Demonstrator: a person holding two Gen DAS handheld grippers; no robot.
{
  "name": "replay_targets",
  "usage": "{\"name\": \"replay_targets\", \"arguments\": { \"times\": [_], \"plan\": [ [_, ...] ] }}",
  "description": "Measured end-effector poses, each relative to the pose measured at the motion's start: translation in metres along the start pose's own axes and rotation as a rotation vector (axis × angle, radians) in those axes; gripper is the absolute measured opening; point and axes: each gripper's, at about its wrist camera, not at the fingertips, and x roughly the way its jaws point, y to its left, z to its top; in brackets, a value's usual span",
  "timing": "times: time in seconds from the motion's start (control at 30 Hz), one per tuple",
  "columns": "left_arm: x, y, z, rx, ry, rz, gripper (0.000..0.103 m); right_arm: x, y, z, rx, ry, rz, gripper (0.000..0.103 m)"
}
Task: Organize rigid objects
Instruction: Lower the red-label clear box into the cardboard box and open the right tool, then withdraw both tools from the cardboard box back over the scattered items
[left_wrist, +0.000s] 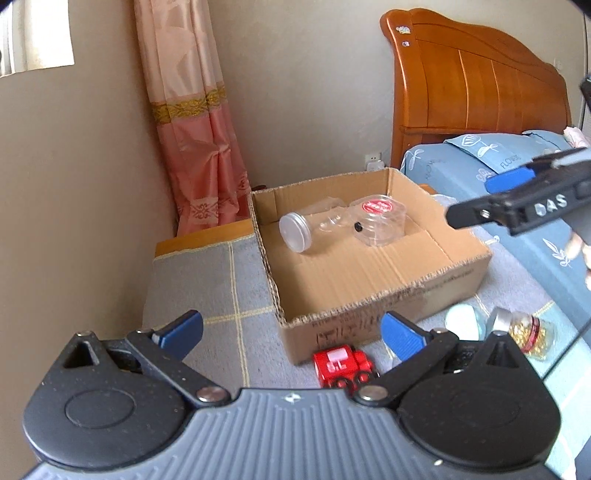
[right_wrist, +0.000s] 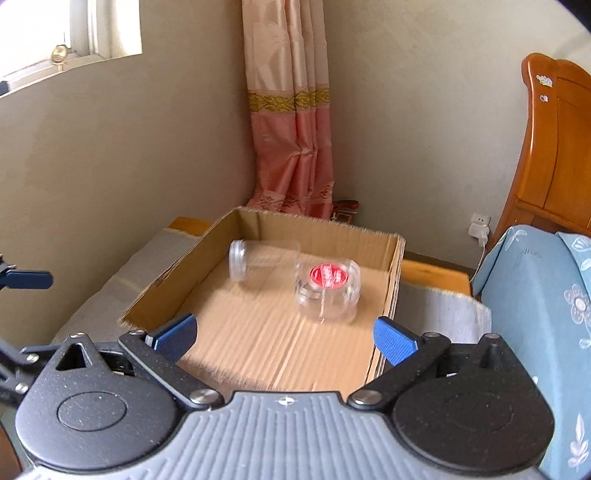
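Cardboard box (left_wrist: 369, 280) open on grey checked cloth (left_wrist: 221, 288), two clear containers inside.

Inside, toward the far wall: clear jar (left_wrist: 314, 229) on its side with silver lid facing the left gripper's camera, just beside clear tub (left_wrist: 380, 221) with round red label, print too small to read. Outside, by the near corner: red toy car (left_wrist: 343, 365) with pale panel marked "5L" or similar, blurred; to its right a pale round lid (left_wrist: 461, 321) and small bottle of yellow capsules (left_wrist: 524, 332) with silver cap. Left gripper (left_wrist: 291, 332) angled down over the toy car, blue pads spread wide, nothing between. Right gripper (right_wrist: 284, 336) angled down over the box floor, pads likewise wide apart and empty; seen from the left camera, body lettered "DAS".
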Motion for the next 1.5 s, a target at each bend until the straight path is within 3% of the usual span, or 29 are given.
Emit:
{"name": "replay_targets", "arguments": {
  "times": [0.37, 0.6, 0.9, 1.1, 1.3, 1.5],
  "plan": [
    [-0.004, -0.023, -0.054, -0.004, 0.021, 0.015, 0.102, -0.027, 0.027, -0.084, -0.015, 0.007, 0.049, 0.103],
    [0.000, -0.037, -0.088, 0.002, 0.068, -0.045, 0.102, -0.032, 0.030, -0.115, -0.024, 0.015, 0.097, 0.103],
    [0.020, -0.026, -0.123, -0.079, 0.161, -0.025, 0.102, -0.012, 0.045, -0.118, -0.110, 0.067, 0.180, 0.103],
    [0.019, -0.010, -0.133, -0.127, 0.170, -0.017, 0.102, 0.012, 0.054, -0.108, -0.170, 0.116, 0.184, 0.103],
    [0.015, 0.004, -0.137, -0.145, 0.173, 0.004, 0.102, 0.035, 0.055, -0.107, -0.151, 0.204, 0.230, 0.103],
    [0.015, 0.014, -0.139, -0.140, 0.169, 0.044, 0.102, 0.021, 0.058, -0.116, -0.144, 0.264, 0.252, 0.103]
  ]
}}
